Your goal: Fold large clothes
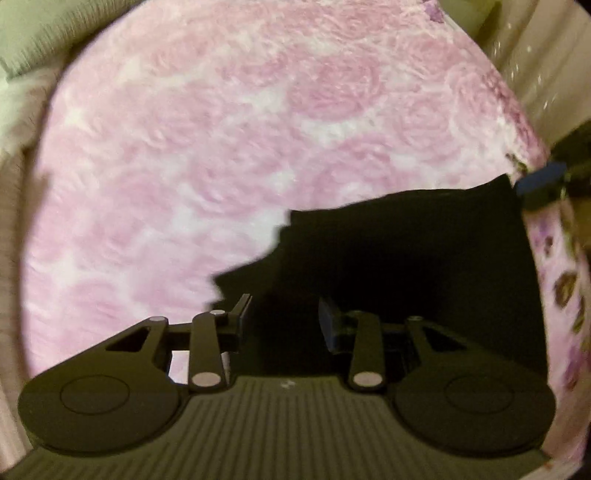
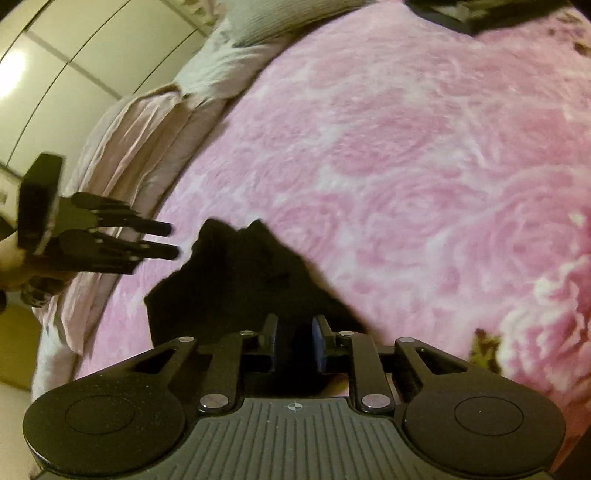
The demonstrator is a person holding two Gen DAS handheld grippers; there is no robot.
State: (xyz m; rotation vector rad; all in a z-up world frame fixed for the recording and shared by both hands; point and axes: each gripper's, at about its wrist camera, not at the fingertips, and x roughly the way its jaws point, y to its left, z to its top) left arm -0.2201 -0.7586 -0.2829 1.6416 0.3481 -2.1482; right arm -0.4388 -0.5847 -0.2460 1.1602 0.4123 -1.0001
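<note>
A black garment [image 1: 406, 266] lies bunched on a pink rose-patterned blanket [image 1: 221, 147]. In the left wrist view my left gripper [image 1: 286, 314] hangs over the garment's left edge, its jaws apart with a clear gap and nothing pinched. The right gripper's blue pad [image 1: 539, 184] shows at the far right edge. In the right wrist view the garment [image 2: 251, 273] is a crumpled heap just ahead of my right gripper [image 2: 295, 332]. Its jaws stand narrowly apart with black cloth showing in the gap, not pressed. The left gripper [image 2: 159, 240] is seen open beside the heap's left corner.
The blanket [image 2: 406, 147] covers a bed with a pale pink sheet [image 2: 129, 140] hanging off its left side. A grey-green pillow [image 1: 29, 33] lies at the far end. White wardrobe doors [image 2: 55, 55] stand beyond the bed. A dark object [image 2: 480, 14] rests at the blanket's far edge.
</note>
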